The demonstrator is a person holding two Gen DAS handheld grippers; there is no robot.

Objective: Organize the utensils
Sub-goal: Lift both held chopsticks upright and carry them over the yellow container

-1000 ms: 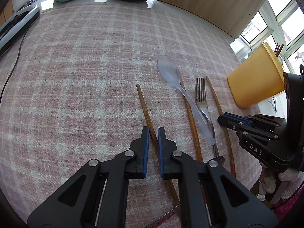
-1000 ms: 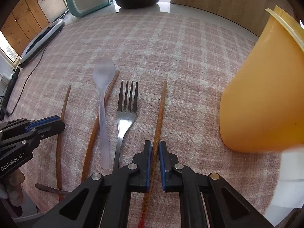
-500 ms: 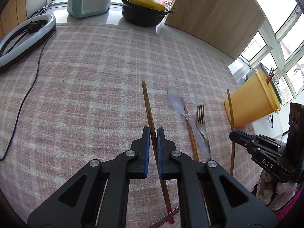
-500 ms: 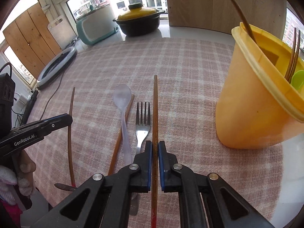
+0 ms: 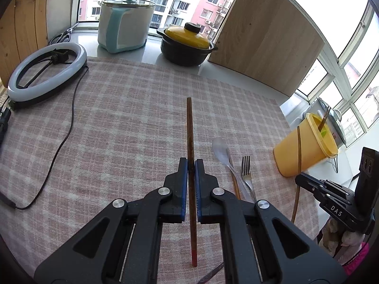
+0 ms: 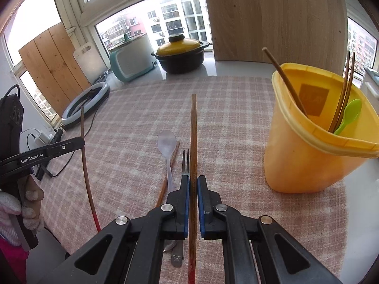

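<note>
My left gripper [image 5: 191,163] is shut on a brown chopstick [image 5: 189,123] with a red end, held in the air above the checked cloth. My right gripper [image 6: 193,179] is shut on a second chopstick [image 6: 193,130], also lifted. Each gripper shows in the other's view: the right gripper [image 5: 308,182] with its stick next to the cup, the left gripper [image 6: 71,143] at the far left. A clear plastic spoon [image 6: 167,142], a metal fork [image 6: 185,163] and one more chopstick [image 6: 169,172] lie on the cloth. The yellow cup [image 6: 308,161] at the right holds several chopsticks and a green spoon [image 6: 350,116].
A ring light [image 5: 47,71] and its cable [image 5: 66,137] lie at the left of the cloth. A black pot with a yellow lid [image 5: 187,47] and a teal-and-white appliance [image 5: 125,28] stand at the back, beside a wooden board [image 5: 267,37]. The cup stands near the cloth's right edge.
Both grippers have risen and tilted up, each lifting its chopstick off the cloth. The spoon, fork and third chopstick stay where they lay.
</note>
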